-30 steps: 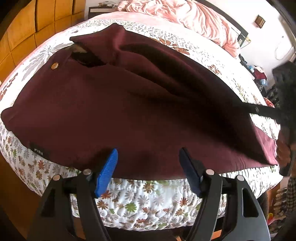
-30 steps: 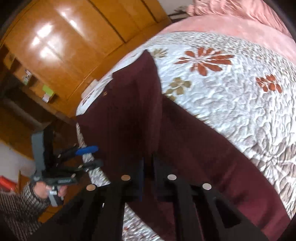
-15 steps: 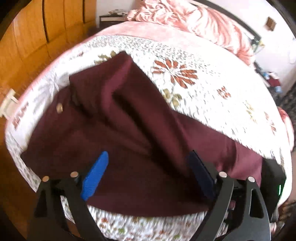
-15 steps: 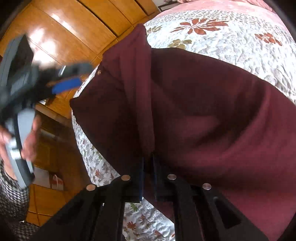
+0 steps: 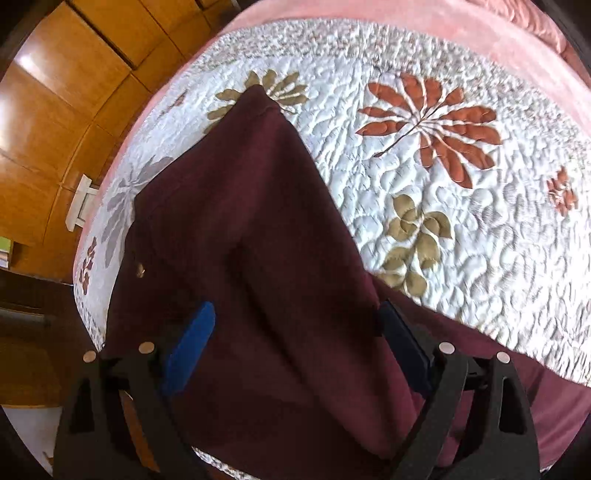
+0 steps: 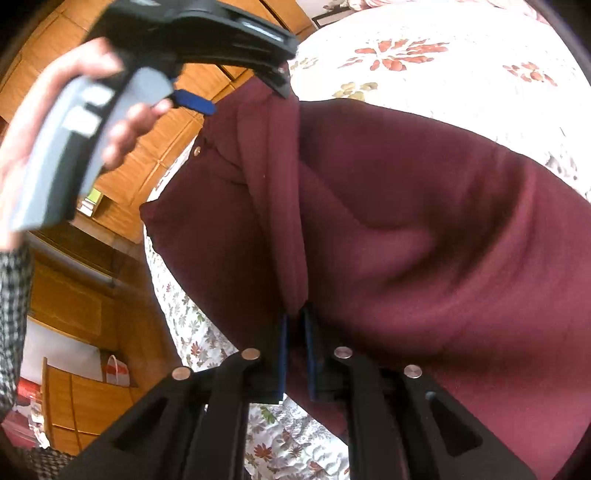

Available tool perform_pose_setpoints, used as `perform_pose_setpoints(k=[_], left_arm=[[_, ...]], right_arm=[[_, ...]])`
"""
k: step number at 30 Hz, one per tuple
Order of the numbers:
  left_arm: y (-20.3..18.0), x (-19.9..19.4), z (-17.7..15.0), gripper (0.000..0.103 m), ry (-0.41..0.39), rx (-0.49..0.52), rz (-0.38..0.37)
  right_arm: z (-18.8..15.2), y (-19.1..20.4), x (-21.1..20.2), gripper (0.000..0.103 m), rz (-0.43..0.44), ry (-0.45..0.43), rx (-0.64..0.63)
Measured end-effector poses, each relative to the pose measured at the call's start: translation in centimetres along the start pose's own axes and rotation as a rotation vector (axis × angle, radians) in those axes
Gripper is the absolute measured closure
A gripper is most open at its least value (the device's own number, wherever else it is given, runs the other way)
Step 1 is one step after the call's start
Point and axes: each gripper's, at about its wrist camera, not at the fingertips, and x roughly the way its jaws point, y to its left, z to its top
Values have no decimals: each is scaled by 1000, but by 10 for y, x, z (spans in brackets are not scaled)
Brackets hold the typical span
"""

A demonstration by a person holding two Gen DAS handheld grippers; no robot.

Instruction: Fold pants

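Dark maroon pants (image 5: 258, 229) lie on a white floral quilt (image 5: 461, 206), partly folded, with a brass button (image 5: 140, 271) near the waist. My left gripper (image 5: 295, 328) is open, its blue pads spread wide just above the cloth, holding nothing. In the right wrist view the pants (image 6: 424, 229) bunch up in a lifted fold. My right gripper (image 6: 295, 325) is shut on that fold of the pants. The left gripper (image 6: 207, 88) shows there at upper left, held in a hand.
Wooden wardrobe doors (image 5: 74, 92) stand to the left of the bed. A pink blanket (image 5: 461, 33) covers the far end of the bed. The bed's near edge (image 6: 192, 325) drops to a floor with shelves and a bag (image 6: 116, 371).
My left gripper has moved forward and up over the pants, toward the right gripper. My right gripper has pulled the pant fold across toward the waist, bunching the cloth.
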Motion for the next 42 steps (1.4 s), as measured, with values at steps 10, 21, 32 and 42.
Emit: perform_pose_setpoints(k=[10,21,32,42], left_arm=[[14,24,15,73,106,-42,-156],[91,-50,-92,82,-334,-248,-347],[142,-2,-204,79,-455,-518,-467],[182,-9,-158,23,-402,-590,-411]], right_arm=[[-4,-14,-6,95,26,-20,25],[-2,-14,-17,92,8,-16,26],[-9,-6,-23,89,-58,6,-8],[-3,2,-14,88,-81,19,-2]])
